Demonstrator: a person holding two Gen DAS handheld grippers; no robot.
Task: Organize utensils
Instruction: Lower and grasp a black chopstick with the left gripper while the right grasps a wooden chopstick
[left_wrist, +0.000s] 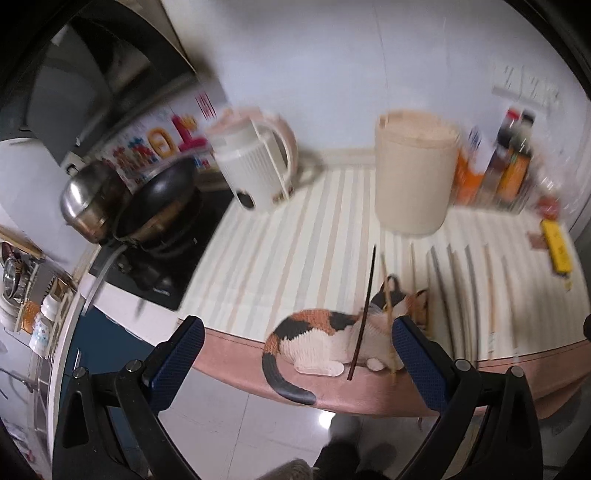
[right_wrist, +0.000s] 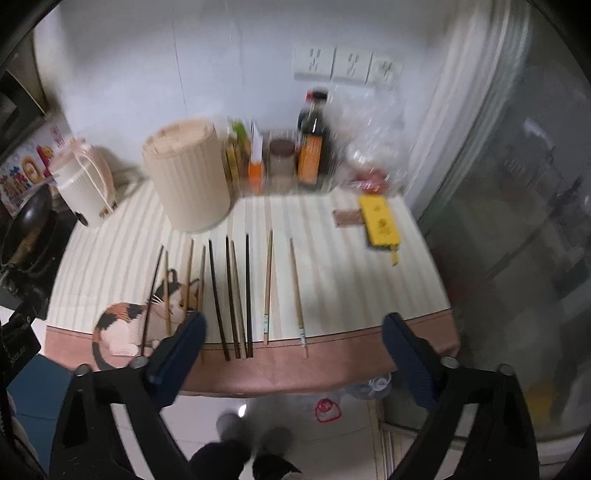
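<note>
Right wrist view, striped tablecloth (right_wrist: 332, 266), chopsticks (right_wrist: 249, 295) in a row, white wall (right_wrist: 129, 74), both jaws wide

Place: home kitchen
Cooking: wok (left_wrist: 159, 199) and steel pot (left_wrist: 88, 206) on stove (left_wrist: 173, 258)
Bench (right_wrist: 332, 266): kettle (right_wrist: 85, 184), sauce bottle (right_wrist: 314, 147), chopsticks (right_wrist: 236, 295)
Wall: sockets (right_wrist: 347, 66)

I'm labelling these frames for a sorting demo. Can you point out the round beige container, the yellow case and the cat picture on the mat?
round beige container (right_wrist: 188, 181), right wrist view, on its ribbed side wall.
yellow case (right_wrist: 378, 221), right wrist view, on its flat top face.
cat picture (left_wrist: 317, 336), left wrist view, on the cat's back.
</note>
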